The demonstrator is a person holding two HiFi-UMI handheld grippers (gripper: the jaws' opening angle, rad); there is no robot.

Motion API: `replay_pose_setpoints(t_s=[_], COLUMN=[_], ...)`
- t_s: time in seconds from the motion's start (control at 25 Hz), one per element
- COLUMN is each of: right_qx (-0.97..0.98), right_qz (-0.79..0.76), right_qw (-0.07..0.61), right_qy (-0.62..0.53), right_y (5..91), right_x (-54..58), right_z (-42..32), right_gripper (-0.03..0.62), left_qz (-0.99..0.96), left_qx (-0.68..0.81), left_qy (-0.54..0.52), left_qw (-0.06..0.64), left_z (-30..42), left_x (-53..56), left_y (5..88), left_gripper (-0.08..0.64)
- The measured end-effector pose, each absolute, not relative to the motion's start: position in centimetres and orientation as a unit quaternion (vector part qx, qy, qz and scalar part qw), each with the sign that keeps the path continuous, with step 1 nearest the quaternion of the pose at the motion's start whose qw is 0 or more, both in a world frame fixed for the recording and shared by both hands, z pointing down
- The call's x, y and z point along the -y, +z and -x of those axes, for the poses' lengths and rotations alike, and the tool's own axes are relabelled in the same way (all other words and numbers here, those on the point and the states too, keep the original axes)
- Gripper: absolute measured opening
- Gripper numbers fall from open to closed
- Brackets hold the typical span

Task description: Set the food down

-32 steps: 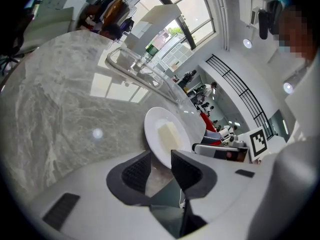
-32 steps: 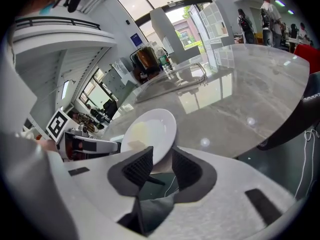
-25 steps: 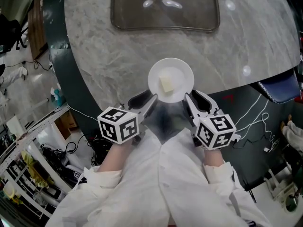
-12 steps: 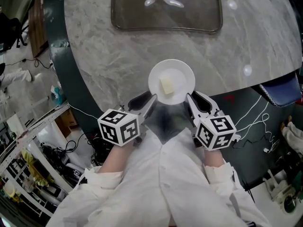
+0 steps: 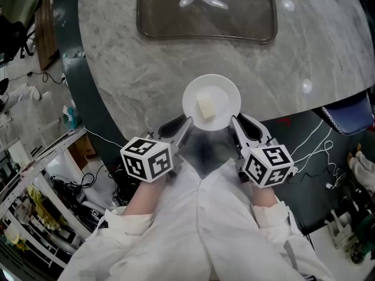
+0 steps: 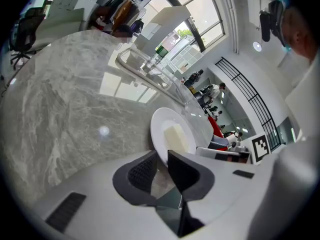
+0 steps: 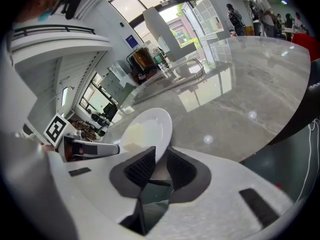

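Pinching near-left rim of plate point(image 5: 225, 92) with fingers of left gripper point(image 6: 162, 153), clamped. Pinching near-right rim with fingers of right gripper point(image 7: 161, 150), just closed further onto it. Plate at near edge of counter point(image 5: 129, 75), pale food block point(image 5: 206, 106) at plate middle. Dark tray point(image 5: 205, 16) toward far edge.
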State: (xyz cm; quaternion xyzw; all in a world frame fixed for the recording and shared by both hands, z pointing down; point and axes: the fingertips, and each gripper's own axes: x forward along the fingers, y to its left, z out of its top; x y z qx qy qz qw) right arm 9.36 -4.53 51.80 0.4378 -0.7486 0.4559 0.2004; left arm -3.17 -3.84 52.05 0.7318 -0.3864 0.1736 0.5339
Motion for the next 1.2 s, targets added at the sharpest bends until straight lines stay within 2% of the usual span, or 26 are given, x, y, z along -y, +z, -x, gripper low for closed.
replay_pose_setpoints(t_s=[0.4, 1.2], right_qx=[0.751, 0.763], right_qz=[-0.437, -0.452], right_qw=[0.209, 0.191], right_qy=[0.45, 0.421], right_y=[51.6, 47.9], right_x=[4.8, 6.5], right_z=[-9.1, -6.3], right_gripper=[0.057, 0.054], left_qz=[-0.728, -0.785], left_qx=[0.391, 0.372], left_qy=[0.166, 0.163], left_qw=[0.538, 0.468], left_z=[3.3, 6.1], left_x=[3.8, 6.5], left_y=[51.9, 48.0], left_gripper=[0.074, 0.074])
